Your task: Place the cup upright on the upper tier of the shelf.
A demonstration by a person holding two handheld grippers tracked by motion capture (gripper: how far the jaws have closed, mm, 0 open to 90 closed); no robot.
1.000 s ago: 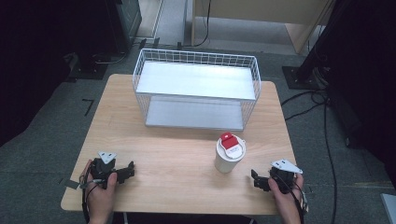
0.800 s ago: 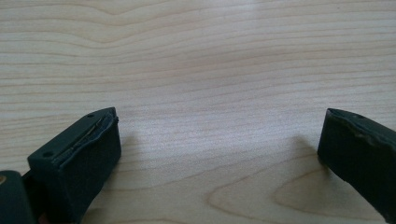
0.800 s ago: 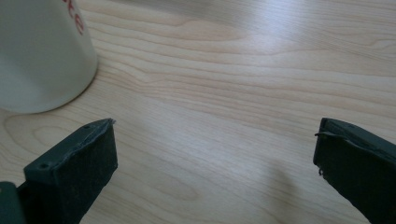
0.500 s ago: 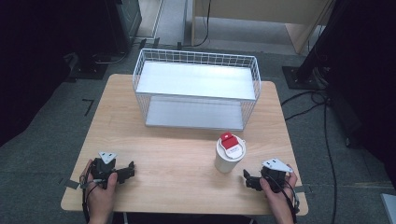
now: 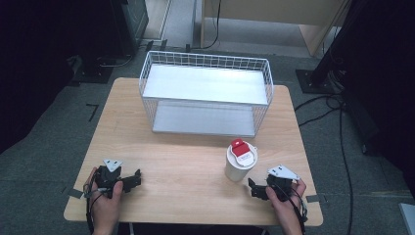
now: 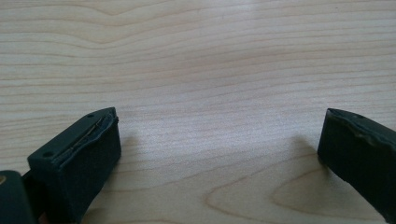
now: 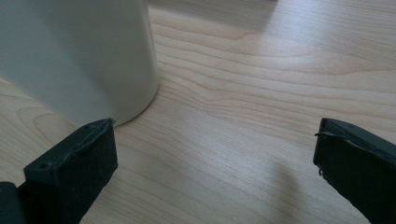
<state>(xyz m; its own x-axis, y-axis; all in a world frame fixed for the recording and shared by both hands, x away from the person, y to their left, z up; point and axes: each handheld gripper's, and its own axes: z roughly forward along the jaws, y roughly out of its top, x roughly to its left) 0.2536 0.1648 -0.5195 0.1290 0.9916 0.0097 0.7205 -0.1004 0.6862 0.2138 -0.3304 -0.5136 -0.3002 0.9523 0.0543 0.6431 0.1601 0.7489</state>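
A white cup (image 5: 239, 161) with a red-and-white lid stands upright on the wooden table (image 5: 195, 161), front right of centre. My right gripper (image 5: 254, 188) rests low on the table just right of the cup, open, jaws pointing left toward it. In the right gripper view the cup's white wall (image 7: 79, 56) rises close ahead on the left, outside the gap between the jaws (image 7: 217, 163). My left gripper (image 5: 136, 177) rests near the front left corner, open, with bare wood between its jaws (image 6: 219, 154).
A white wire basket (image 5: 205, 93) with a shelf inside stands at the back centre of the table. Dark equipment, stands and cables lie on the floor around the table.
My right gripper has slid left along the table toward the cup. The left gripper and the cup have stayed put.
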